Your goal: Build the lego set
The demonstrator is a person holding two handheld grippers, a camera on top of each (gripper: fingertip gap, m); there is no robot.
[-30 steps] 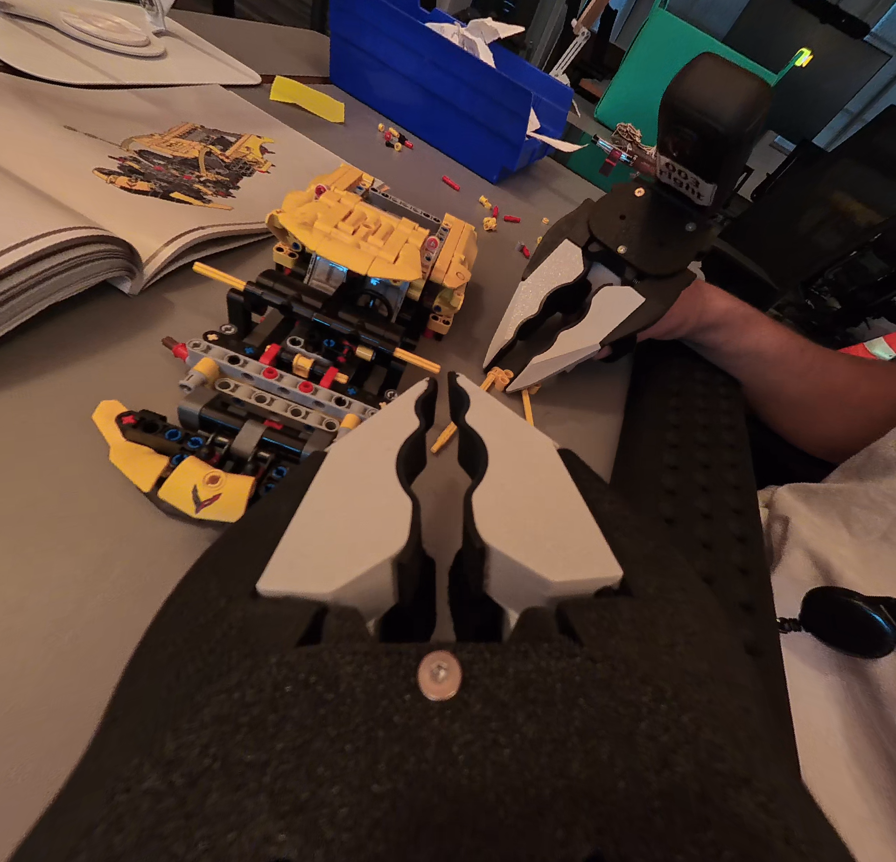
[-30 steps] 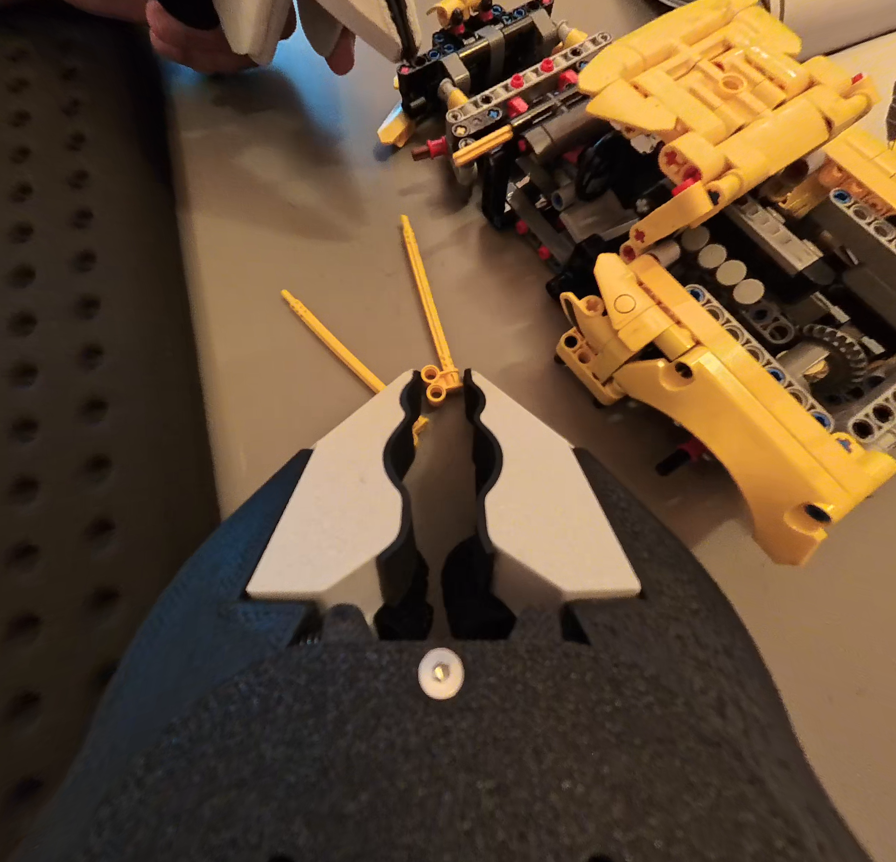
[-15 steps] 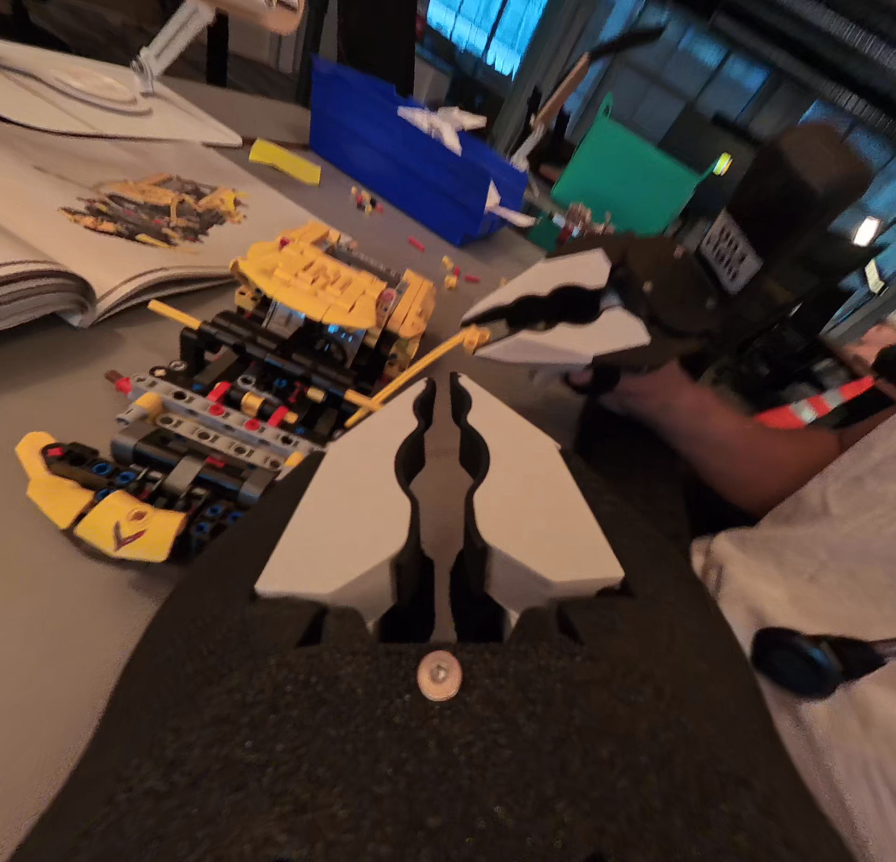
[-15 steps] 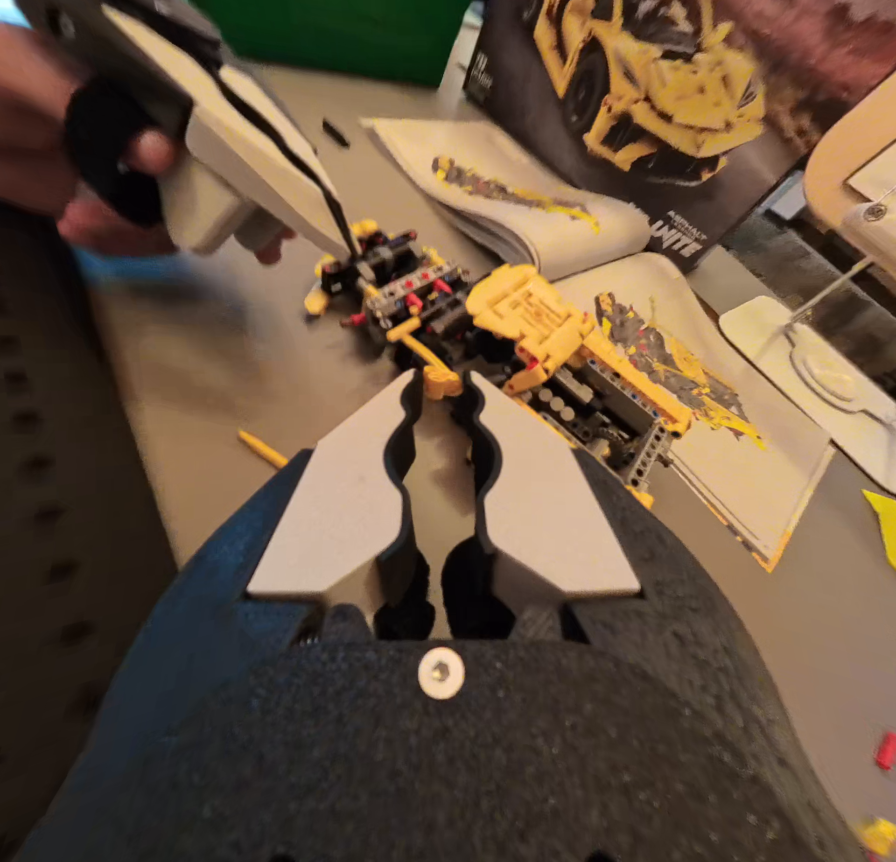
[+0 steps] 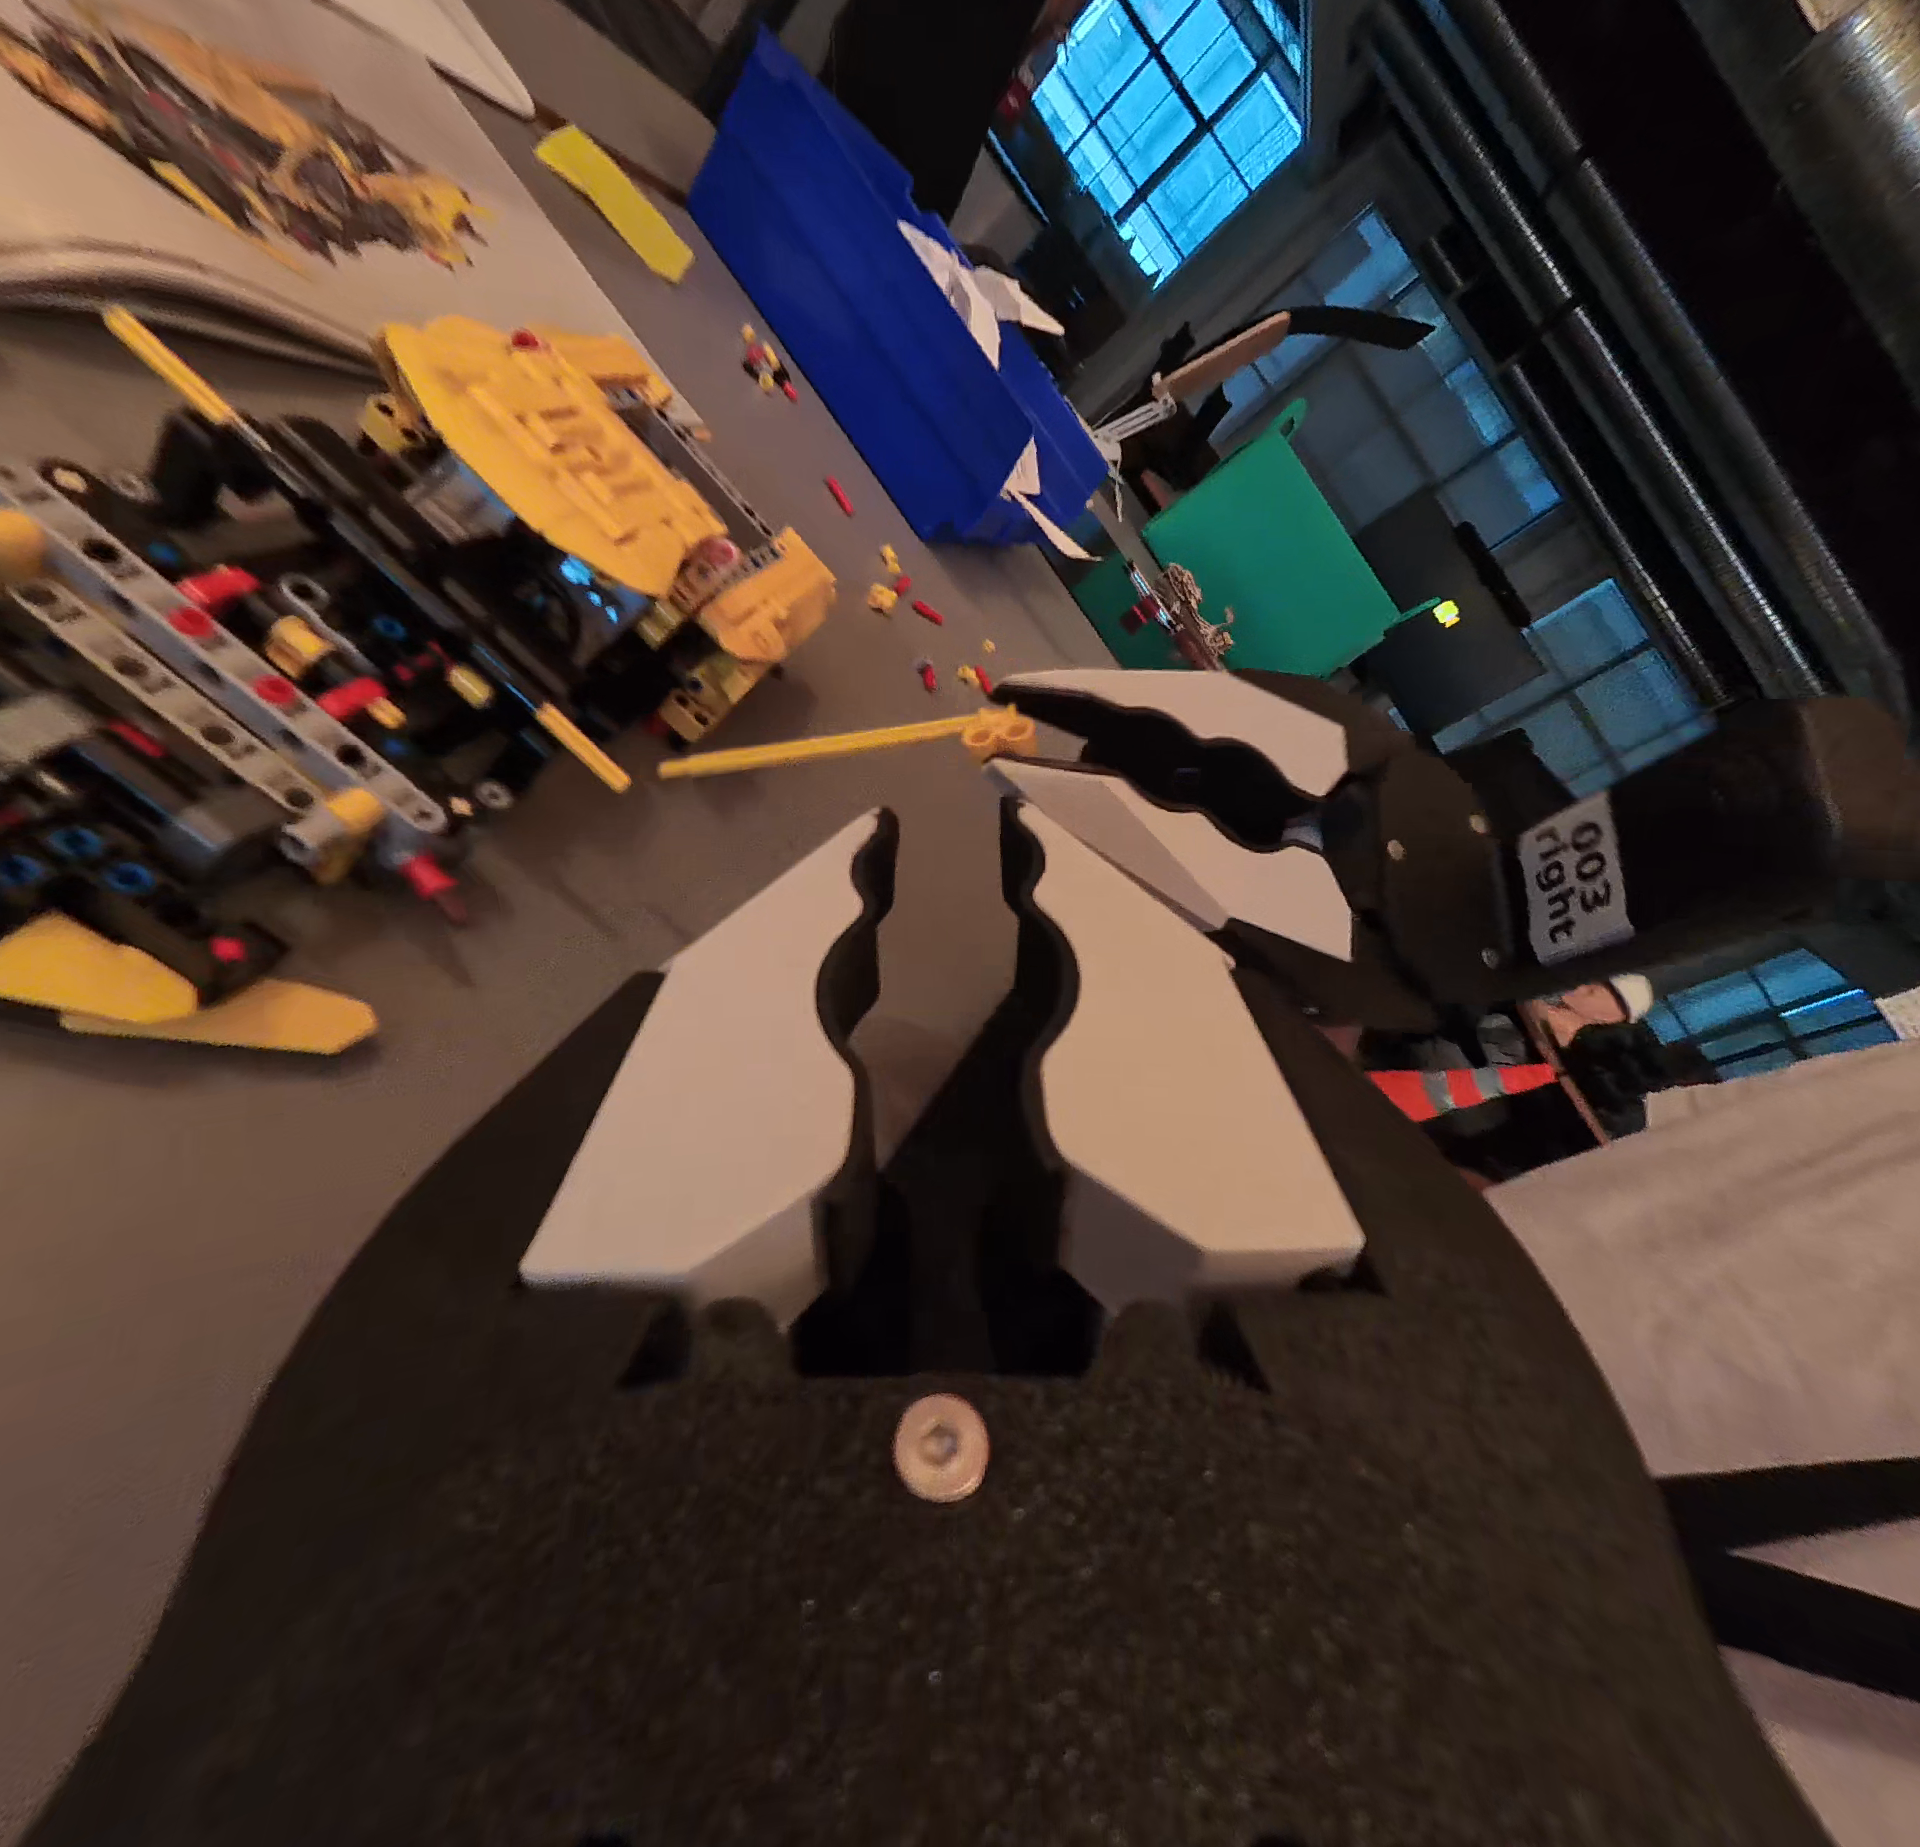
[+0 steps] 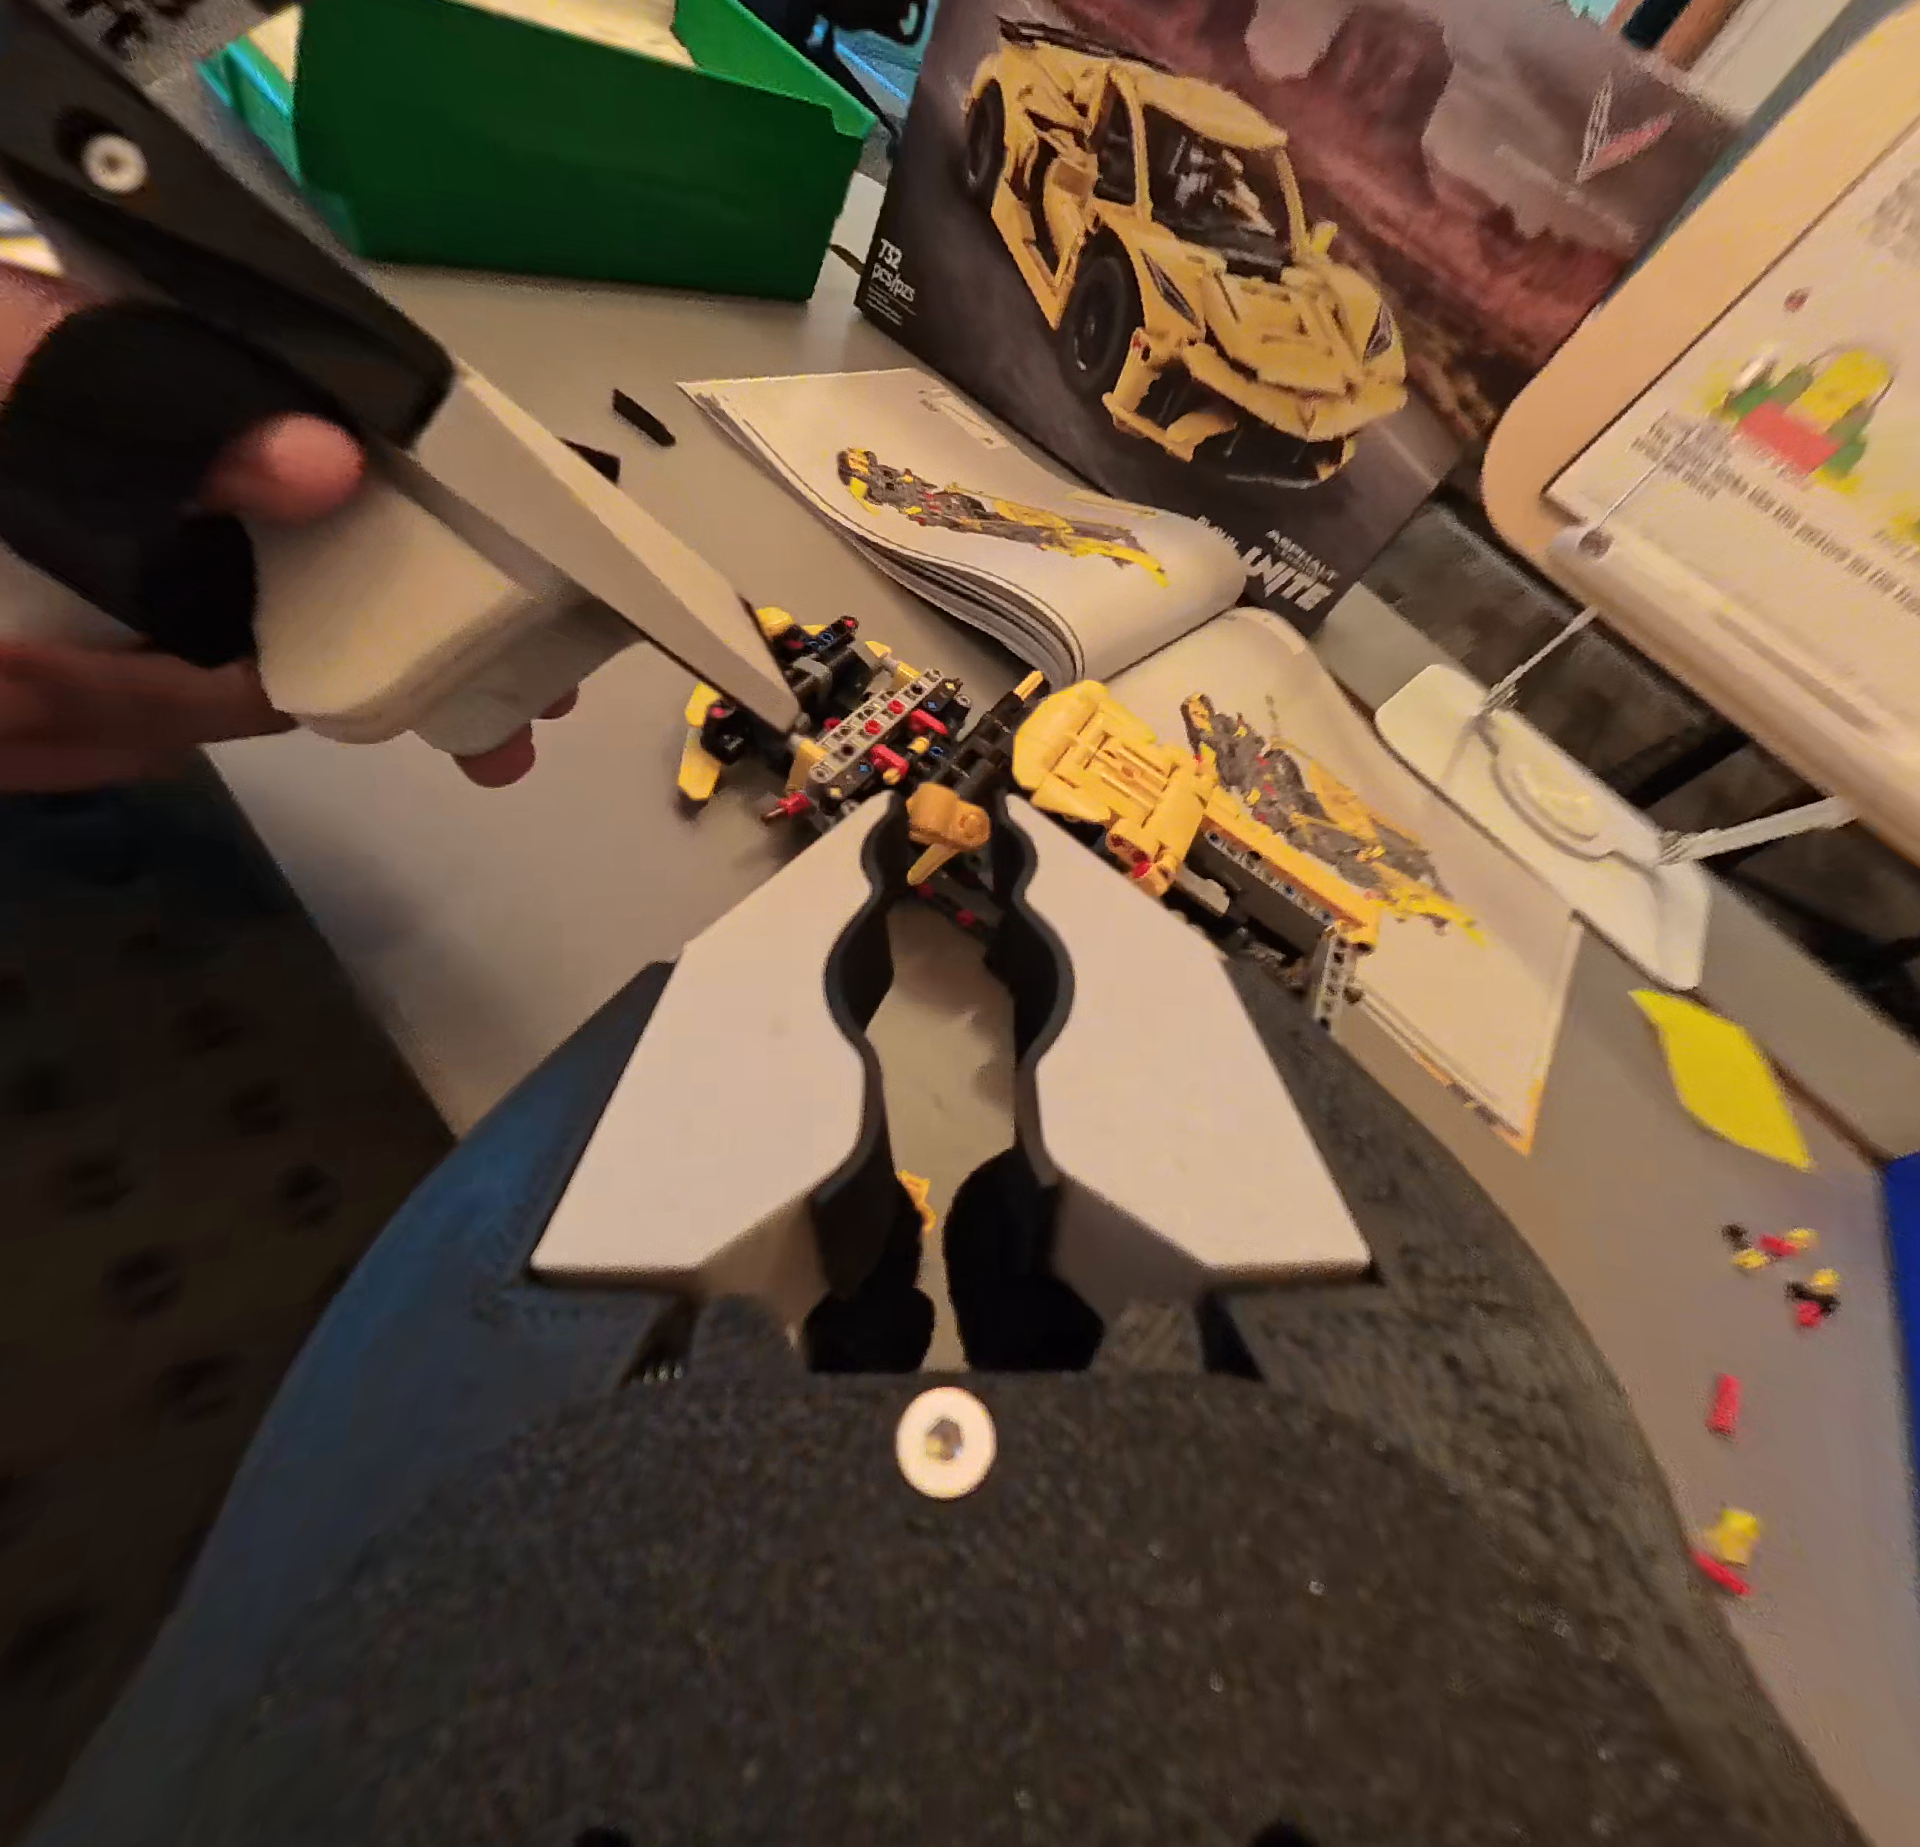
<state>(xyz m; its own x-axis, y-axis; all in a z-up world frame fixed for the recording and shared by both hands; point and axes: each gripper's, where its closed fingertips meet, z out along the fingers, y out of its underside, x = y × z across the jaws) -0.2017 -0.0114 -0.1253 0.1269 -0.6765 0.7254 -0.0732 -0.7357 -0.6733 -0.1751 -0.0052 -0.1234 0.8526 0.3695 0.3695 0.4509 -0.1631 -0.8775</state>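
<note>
Right hand-held gripper (image 5: pixel 1003 748) raised, apparently pinching yellow rod (image 5: pixel 821 748)

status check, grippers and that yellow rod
Right gripper shut on yellow rod, lifted off table. Left gripper open, empty. Car model ahead, path clear.

We see dim, warm indoor light on the grey table (image 5: pixel 260 1174), with cold blue daylight glowing through the windows (image 5: pixel 1164 114) behind. Motion blur smears the half-built car (image 5: pixel 312 592) and the box (image 6: pixel 1247 239). The wide lens bends and tilts lines towards the edges.
</note>
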